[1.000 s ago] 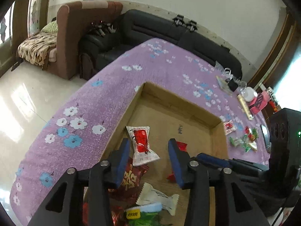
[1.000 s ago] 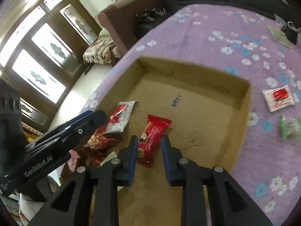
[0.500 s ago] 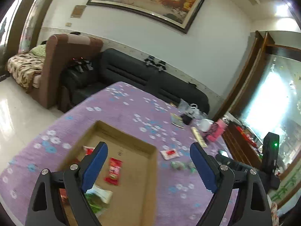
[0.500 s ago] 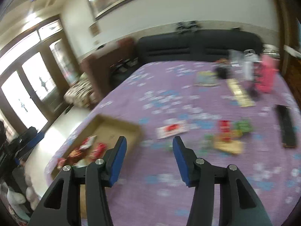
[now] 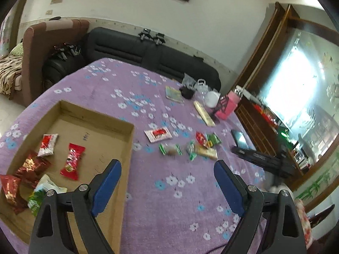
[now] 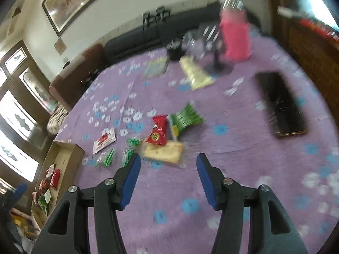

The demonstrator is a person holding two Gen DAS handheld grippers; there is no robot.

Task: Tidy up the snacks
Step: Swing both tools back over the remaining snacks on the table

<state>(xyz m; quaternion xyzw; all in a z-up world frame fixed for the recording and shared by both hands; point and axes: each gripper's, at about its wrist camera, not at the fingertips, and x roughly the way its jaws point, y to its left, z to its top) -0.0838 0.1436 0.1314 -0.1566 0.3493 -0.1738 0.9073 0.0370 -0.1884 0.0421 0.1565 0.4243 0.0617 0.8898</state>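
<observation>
A shallow cardboard box [image 5: 125,139] sits at the left of the purple flowered table and holds several snack packets, among them a red one [image 5: 72,162] and a red-and-white one [image 5: 47,145]. The box also shows at the far left in the right wrist view [image 6: 63,154]. Loose snacks lie on the cloth: a white-and-red packet [image 5: 157,134], green-wrapped ones [image 5: 170,149], a red packet [image 6: 157,132], a green packet [image 6: 186,119] and a tan cracker pack [image 6: 164,152]. My left gripper [image 5: 167,180] is open and empty above the cloth beside the box. My right gripper [image 6: 168,174] is open and empty just short of the cracker pack.
At the table's far side stand a pink box [image 5: 229,104], a white lid [image 5: 211,98], a long yellow pack [image 5: 203,113], a booklet [image 5: 174,94] and clear bags. A black phone [image 5: 239,138] and a black case [image 6: 279,105] lie at the right. A black sofa [image 5: 148,53] is behind.
Both grippers left the box and opened wide. The right one released the red packet in the box and swung right to the loose snacks. The left one rose and pulled back.
</observation>
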